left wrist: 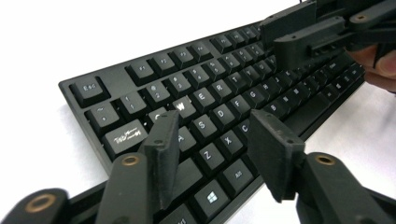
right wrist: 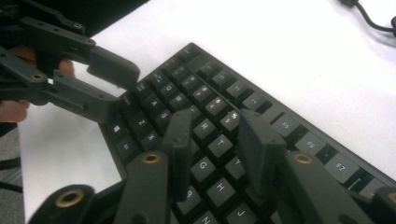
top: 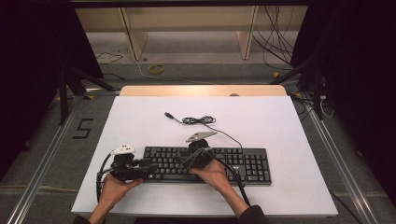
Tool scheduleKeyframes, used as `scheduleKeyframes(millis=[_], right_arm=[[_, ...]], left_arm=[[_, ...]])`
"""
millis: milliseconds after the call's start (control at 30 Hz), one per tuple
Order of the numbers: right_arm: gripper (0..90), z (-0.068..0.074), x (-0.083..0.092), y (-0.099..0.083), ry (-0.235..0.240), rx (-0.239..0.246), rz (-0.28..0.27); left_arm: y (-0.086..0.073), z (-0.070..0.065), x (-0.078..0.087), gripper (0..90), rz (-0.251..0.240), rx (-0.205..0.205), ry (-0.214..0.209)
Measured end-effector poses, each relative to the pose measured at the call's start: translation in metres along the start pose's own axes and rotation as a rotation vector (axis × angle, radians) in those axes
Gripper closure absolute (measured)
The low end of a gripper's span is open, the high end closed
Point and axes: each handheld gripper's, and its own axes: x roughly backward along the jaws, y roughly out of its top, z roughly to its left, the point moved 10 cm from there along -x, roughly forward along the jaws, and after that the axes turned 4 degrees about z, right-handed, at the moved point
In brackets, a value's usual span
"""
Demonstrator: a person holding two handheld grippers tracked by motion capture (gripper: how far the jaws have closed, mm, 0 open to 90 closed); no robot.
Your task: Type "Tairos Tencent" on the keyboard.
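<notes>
A black keyboard lies flat on the white table, near its front edge. Its cable runs back to a coil and a USB plug. My left gripper hovers over the keyboard's left end; in the left gripper view its jaws stand open above the A, S, Z and X keys. My right gripper is over the letter keys; its jaws stand open above the R, T and G keys. Neither holds anything. The two grippers point toward each other, a short way apart.
The table's right half and far part are bare white. Beyond its far wooden edge stand wooden shelf legs and loose cables on the floor. Dark stands flank both sides.
</notes>
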Motion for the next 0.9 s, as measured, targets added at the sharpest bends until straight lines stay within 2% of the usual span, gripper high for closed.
scheduleKeyframes(millis=[267,433,667,900], right_arm=[[48.0,0.001,0.010,-0.003,0.007,-0.001,-0.012],[42.1,0.004,0.017,-0.005,0.012,0.003,-0.023],[36.9,0.010,0.026,-0.010,0.023,0.007,-0.029],[33.6,0.010,0.032,-0.015,0.028,0.009,-0.039]], left_arm=[[0.007,0.001,-0.002,39.8,-0.016,0.018,0.005],[0.012,0.002,-0.004,35.7,-0.027,0.027,0.011],[0.016,0.004,-0.007,38.6,-0.020,0.031,0.017],[0.020,0.002,-0.016,48.5,0.005,0.017,0.019]])
